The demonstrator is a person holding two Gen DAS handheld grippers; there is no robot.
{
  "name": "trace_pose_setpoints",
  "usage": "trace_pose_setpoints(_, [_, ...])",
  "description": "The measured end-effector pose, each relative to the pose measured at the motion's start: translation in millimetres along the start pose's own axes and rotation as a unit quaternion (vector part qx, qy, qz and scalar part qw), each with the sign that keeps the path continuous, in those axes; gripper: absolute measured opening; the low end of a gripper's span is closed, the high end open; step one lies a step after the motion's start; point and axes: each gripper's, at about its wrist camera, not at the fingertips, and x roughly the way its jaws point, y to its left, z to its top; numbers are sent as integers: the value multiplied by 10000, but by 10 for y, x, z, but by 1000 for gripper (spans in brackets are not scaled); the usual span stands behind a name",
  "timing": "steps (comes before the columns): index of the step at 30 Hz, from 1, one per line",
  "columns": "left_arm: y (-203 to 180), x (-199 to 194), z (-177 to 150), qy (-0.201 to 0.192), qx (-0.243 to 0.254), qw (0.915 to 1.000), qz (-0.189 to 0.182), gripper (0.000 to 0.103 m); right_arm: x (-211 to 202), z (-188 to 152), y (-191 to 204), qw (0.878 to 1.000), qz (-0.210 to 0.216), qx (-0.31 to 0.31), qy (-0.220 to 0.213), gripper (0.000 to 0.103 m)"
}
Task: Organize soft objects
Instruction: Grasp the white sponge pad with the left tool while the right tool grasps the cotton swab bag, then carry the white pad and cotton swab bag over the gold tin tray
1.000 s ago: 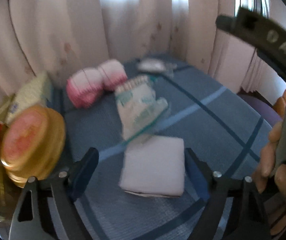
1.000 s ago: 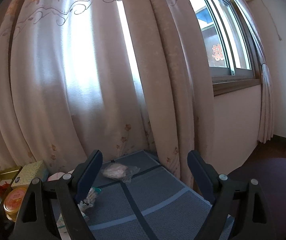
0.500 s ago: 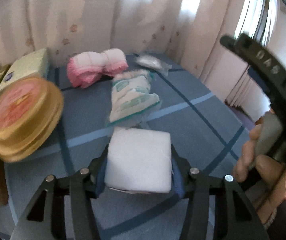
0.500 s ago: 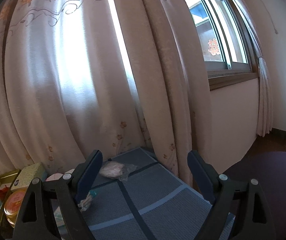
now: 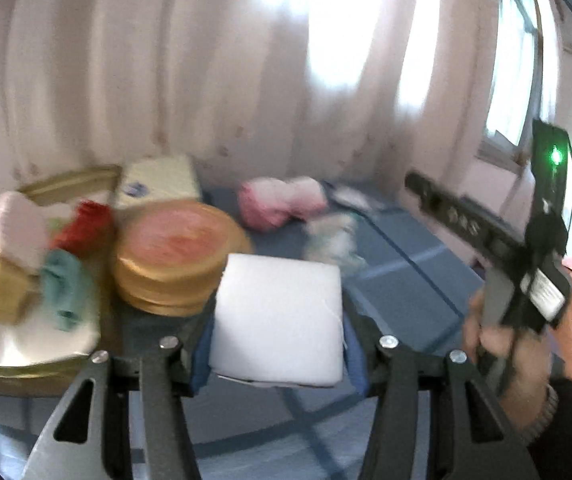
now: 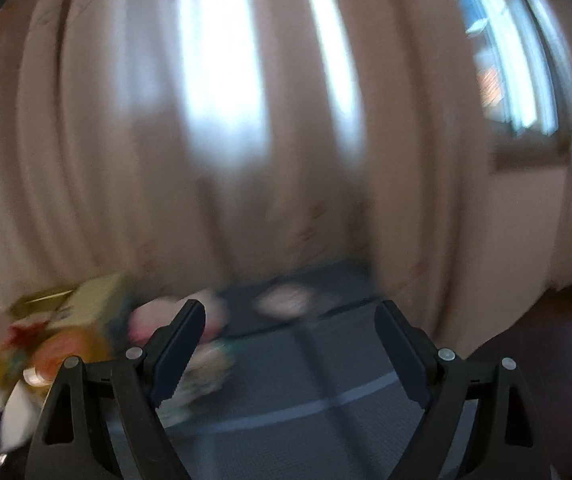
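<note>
While the left gripper (image 5: 278, 354) pinches the white pad (image 5: 280, 320) above the blue counter (image 5: 402, 292), the right gripper (image 6: 290, 354) stands spread — nothing between its fingers.

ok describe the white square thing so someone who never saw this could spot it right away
Start from the blue table with its paler crossing stripes, in front of the pale curtains. At its near edge the left gripper is shut on the white pad, just right of the round gold tin. It is the only plain white, flat, square-cornered item; the other soft things are pink, red, teal or patterned.
</note>
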Motion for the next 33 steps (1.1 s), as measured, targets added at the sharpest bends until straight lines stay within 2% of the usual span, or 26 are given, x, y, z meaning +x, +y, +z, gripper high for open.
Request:
trace_pose_setpoints(3, [111,-44,38,-159,-50,9994,313,53,209,-65,193,9957,512,198,743,88])
trace_pose_setpoints(5, [216,-96,40,-226,-133,9990,369,53,365,-125,290,9917,466,287,1162,88])
trace_pose_setpoints(7, [311,-150,44,-302,-169,9985,429,53,493,-186,323,9871,556,523,1405,88])
trace_pose_setpoints(9, [391,-219,34,-377,-163,9977,534,53,633,-233,401,9844,439,467,1638,84])
trace_pose_setpoints(10, [432,-249,32,-405,-172,9974,575,53,699,-272,454,9829,335,396,1766,77])
trace_pose_setpoints(11, [454,-261,24,-418,-182,9972,589,53,779,-301,480,9792,261,404,1969,63])
trace_pose_setpoints(13, [526,-284,24,-438,-213,9969,620,53,872,-329,490,9746,327,514,2155,57])
trace_pose_setpoints(19, [627,-285,4,-429,-311,9964,660,53,883,-315,545,9741,332,310,2214,40])
trace_pose_setpoints(23, [655,-313,-47,-400,-328,9966,634,53,773,-326,488,9762,383,347,2105,36])
trace_pose_setpoints(25, [682,-326,-69,-401,-340,9966,634,53,677,-307,458,9805,355,388,1894,36])
trace_pose_setpoints(27, [713,-347,-90,-431,-353,9963,657,53,487,-268,485,9875,354,345,1495,36])
trace_pose_setpoints(33, [899,-433,-63,-566,-490,9942,769,53,117,-134,762,9953,567,129,780,36])
